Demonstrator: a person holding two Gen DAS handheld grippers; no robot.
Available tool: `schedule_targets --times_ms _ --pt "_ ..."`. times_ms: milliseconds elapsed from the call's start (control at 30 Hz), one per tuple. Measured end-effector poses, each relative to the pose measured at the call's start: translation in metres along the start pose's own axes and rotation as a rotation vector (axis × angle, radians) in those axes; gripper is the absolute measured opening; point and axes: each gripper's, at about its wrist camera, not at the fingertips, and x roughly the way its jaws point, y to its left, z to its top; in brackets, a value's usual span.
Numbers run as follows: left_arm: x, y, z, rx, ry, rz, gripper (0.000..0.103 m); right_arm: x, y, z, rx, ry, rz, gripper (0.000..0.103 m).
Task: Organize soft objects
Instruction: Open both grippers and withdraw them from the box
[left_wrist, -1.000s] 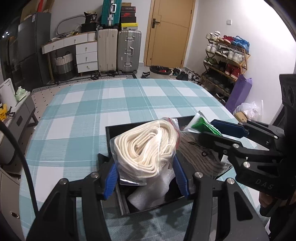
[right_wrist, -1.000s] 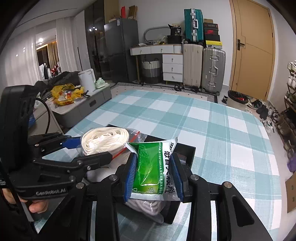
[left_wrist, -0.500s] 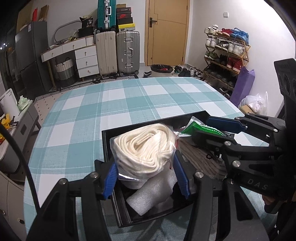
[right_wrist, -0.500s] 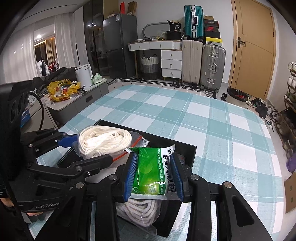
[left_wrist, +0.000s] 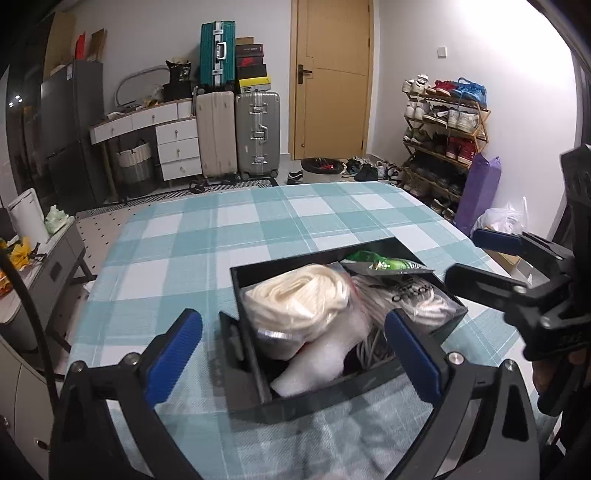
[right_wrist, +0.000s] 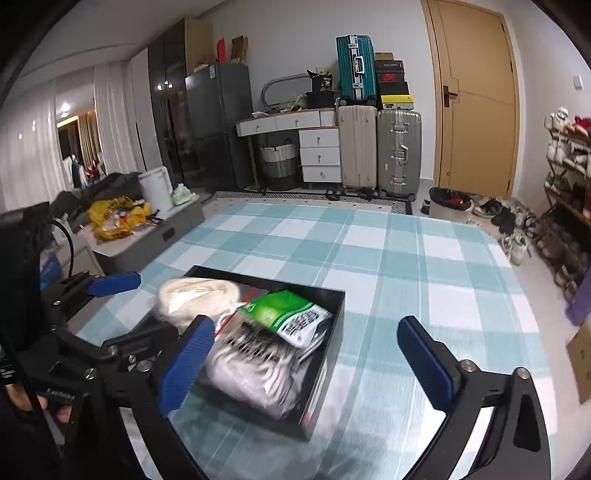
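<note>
A black box (left_wrist: 236, 284) (right_wrist: 334, 325) sits on the checked tablecloth and holds soft items. A bagged coil of white rope (left_wrist: 299, 306) (right_wrist: 195, 297) lies in its left part. A green packet (left_wrist: 384, 264) (right_wrist: 288, 314) rests on top of a bagged grey bundle (left_wrist: 417, 295) (right_wrist: 251, 365) at the right. White foam wrap (left_wrist: 317, 369) lies at the near side. My left gripper (left_wrist: 291, 354) is open and empty above the box's near edge. My right gripper (right_wrist: 306, 362) is open and empty just right of the box.
The table (left_wrist: 221, 236) (right_wrist: 424, 280) stretches far beyond the box. Suitcases (left_wrist: 255, 136), a drawer desk (left_wrist: 173, 140) and a door stand behind it. A shoe rack (left_wrist: 443, 140) is at the right and a low grey cabinet (right_wrist: 147, 236) at the left.
Both grippers opened: the left let go of the rope bag and the right let go of the green packet, which now lie in the box. Both grippers pulled back and up.
</note>
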Motion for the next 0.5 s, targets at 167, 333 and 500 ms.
schedule_targets --times_ms 167,333,500 --pt "-0.016 0.007 -0.013 -0.041 -0.048 0.029 0.103 -0.018 0.016 -0.013 -0.027 -0.036 0.01 0.103" --pt "-0.03 0.011 -0.023 -0.068 -0.101 0.057 0.103 -0.035 0.033 -0.024 -0.05 -0.094 0.032 0.103" --pt "-0.036 0.012 -0.03 -0.082 -0.119 0.062 0.103 -0.042 0.04 -0.032 -0.063 -0.124 0.04 0.103"
